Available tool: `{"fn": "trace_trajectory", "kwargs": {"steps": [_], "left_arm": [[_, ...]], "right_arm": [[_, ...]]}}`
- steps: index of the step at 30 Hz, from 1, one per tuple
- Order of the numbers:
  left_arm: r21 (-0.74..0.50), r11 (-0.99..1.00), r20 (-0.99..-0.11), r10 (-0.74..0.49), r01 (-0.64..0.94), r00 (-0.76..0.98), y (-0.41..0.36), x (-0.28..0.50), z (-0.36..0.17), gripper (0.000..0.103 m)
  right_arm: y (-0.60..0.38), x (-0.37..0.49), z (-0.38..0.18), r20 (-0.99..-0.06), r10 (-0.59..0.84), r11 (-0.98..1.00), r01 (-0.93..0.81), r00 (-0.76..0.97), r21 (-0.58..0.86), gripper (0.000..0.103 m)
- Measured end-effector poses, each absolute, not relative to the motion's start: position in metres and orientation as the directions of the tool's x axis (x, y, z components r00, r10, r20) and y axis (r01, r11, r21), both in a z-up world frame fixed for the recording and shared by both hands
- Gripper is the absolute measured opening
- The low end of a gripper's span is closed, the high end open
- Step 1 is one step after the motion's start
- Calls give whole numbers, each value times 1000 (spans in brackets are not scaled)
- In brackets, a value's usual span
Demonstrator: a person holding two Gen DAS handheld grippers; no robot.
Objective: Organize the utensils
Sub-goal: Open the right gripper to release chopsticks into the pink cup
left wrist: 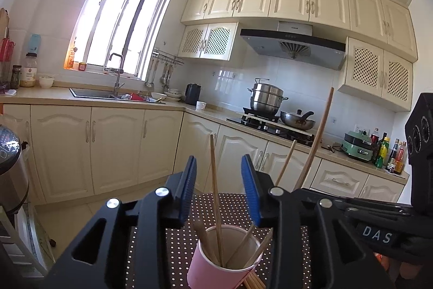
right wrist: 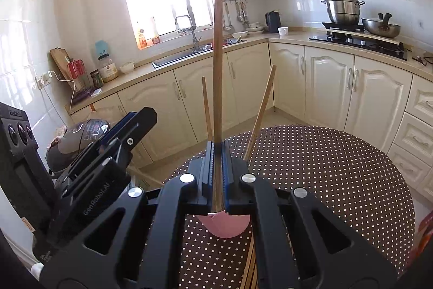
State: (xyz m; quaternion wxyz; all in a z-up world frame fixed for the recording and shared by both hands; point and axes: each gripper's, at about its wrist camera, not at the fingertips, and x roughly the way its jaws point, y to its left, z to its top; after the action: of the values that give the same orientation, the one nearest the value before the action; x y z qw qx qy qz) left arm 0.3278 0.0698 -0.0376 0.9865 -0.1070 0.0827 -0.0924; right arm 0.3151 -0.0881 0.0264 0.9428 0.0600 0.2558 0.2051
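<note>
A pink paper cup (left wrist: 216, 270) stands on the brown polka-dot table (left wrist: 230, 207), holding several wooden chopsticks. One chopstick (left wrist: 215, 194) rises between the open blue pads of my left gripper (left wrist: 219, 169), touching neither. My right gripper (right wrist: 217, 151) is shut on a long wooden chopstick (right wrist: 217, 58), held upright over the cup (right wrist: 224, 226). That chopstick also shows in the left wrist view (left wrist: 318, 137). Two other chopsticks (right wrist: 261, 110) lean out of the cup. The left gripper (right wrist: 130, 126) shows at the left of the right wrist view.
More chopsticks (left wrist: 254, 282) lie on the table beside the cup. A rice cooker (right wrist: 81, 137) sits left of the table. Kitchen counters with a sink (left wrist: 108, 94) and a stove with pots (left wrist: 270, 110) run along the far walls.
</note>
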Motion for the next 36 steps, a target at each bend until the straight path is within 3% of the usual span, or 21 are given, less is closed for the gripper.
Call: {"fn": "trace_trajectory", "kwargs": {"steps": [15,36], "left_arm": [[-201,968,-140,-180,150,974,66,309,-28,53],[-102,984,-144,-158,144,977,36,263,6,57]], "right_arm": [[-93,307,28,-471,402,915,-333,785,226,7],[-120,263,57,-433,382,923,-315,816,221,7]]}}
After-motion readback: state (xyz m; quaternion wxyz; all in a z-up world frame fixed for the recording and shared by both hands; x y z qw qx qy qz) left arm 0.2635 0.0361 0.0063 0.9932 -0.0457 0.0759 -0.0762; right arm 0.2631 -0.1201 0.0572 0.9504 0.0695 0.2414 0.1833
